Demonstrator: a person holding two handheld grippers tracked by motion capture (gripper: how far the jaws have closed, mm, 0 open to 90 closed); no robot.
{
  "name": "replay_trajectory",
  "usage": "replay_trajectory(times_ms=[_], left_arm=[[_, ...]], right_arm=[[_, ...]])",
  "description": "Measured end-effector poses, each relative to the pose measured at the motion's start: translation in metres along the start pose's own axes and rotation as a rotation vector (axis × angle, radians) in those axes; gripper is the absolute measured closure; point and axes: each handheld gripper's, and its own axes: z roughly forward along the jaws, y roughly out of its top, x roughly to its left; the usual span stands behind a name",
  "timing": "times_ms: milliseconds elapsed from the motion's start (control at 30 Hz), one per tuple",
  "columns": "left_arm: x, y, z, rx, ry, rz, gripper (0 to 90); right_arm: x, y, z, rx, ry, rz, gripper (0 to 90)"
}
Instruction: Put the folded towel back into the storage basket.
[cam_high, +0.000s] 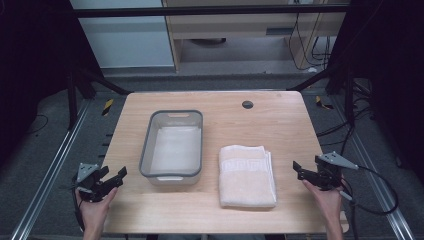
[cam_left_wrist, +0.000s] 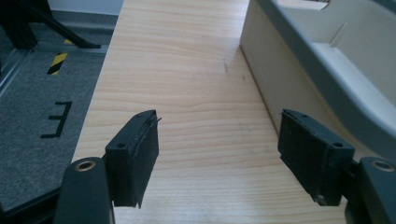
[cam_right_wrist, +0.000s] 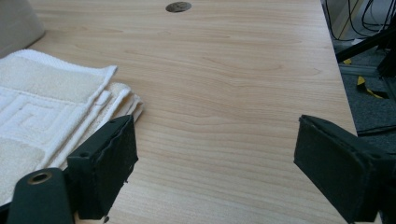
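A folded cream towel (cam_high: 247, 175) lies on the wooden table (cam_high: 280, 125), right of centre near the front. Left of it stands a grey-rimmed white plastic tub (cam_high: 173, 145) with nothing inside. My left gripper (cam_high: 116, 176) hovers at the table's front left corner, open, its jaws apart over bare wood (cam_left_wrist: 217, 140) with the tub's wall (cam_left_wrist: 280, 79) to their right. My right gripper (cam_high: 298, 170) is held at the right edge, open and holding nothing (cam_right_wrist: 215, 163), with the towel's folded edge (cam_right_wrist: 51, 112) just left of its left jaw.
A round dark grommet (cam_high: 247, 104) sits in the table near the far edge. Metal rails, dark stand legs and trailing cables (cam_high: 380, 200) surround the table on grey carpet. A light cabinet (cam_high: 240, 30) stands behind.
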Motion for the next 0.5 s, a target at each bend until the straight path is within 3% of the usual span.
replay_trajectory(times_ms=[167,300,500], left_arm=[[-0.008,0.004,-0.005,-0.019,-0.010,0.034,28.3],[-0.013,0.007,-0.006,-0.014,-0.025,0.064,27.9],[-0.019,0.013,-0.008,-0.019,-0.040,0.077,27.9]], right_arm=[[0.002,0.002,-0.003,-0.007,-0.003,-0.035,15.5],[0.004,0.005,-0.007,-0.020,-0.002,-0.037,17.3],[0.005,0.010,-0.011,-0.037,0.006,-0.016,17.5]])
